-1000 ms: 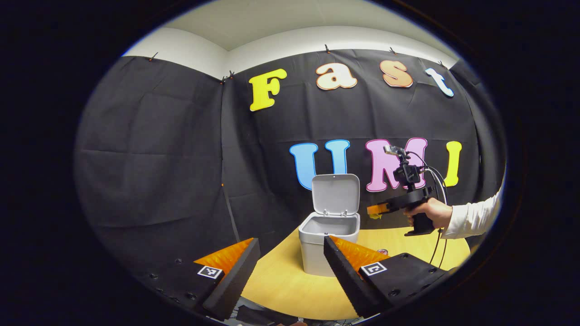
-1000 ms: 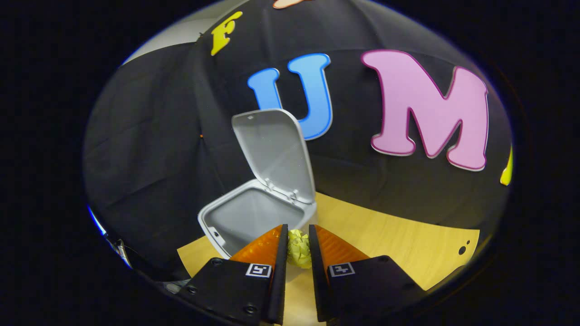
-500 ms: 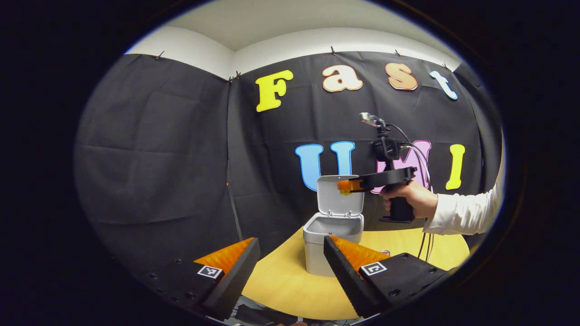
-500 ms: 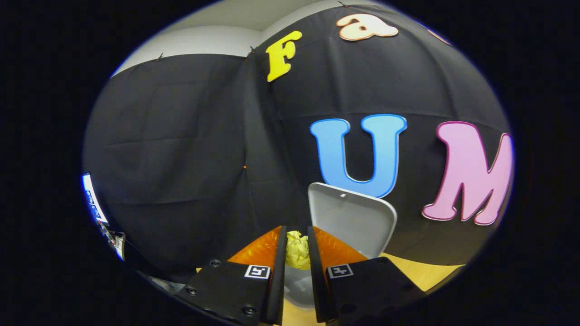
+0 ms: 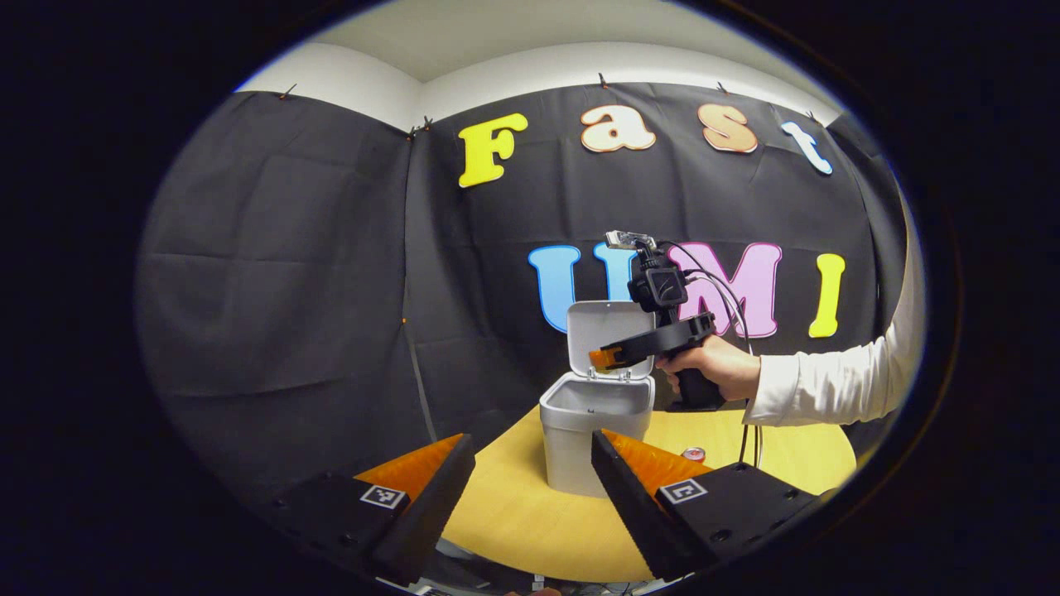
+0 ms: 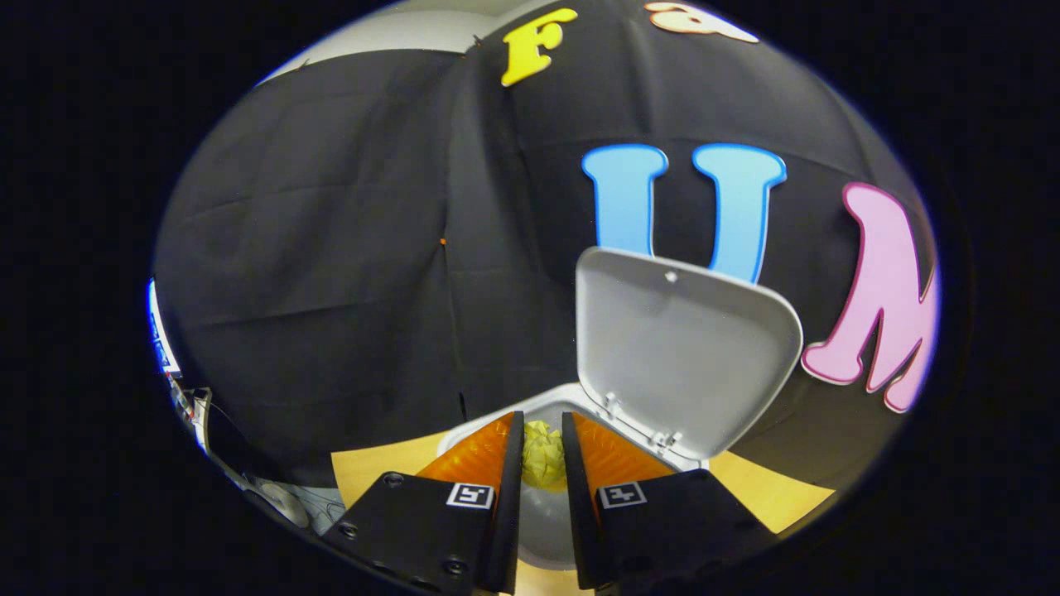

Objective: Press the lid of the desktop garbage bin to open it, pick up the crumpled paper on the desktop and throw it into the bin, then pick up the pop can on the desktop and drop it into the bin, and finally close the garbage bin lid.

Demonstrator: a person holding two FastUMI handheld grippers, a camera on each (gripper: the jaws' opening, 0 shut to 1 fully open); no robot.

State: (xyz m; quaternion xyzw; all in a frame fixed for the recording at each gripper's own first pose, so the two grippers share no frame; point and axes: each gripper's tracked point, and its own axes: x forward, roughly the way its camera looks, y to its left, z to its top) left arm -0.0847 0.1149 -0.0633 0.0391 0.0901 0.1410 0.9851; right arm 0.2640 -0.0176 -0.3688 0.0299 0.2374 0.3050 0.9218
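Right gripper pinches crumpled paper betw. both fingers, poised above the open bin. Lid stands upright at far side: step 1 done. Paper not yet released. Left gripper spread, holding nothing, near edge of table. Can on table, right of bin, untouched. Left to do: drop paper, bin can, shut lid.

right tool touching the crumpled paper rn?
Touching. The right gripper view shows the crumpled paper pinched between both fingers of the right tool, no gap on either side, above the open bin.
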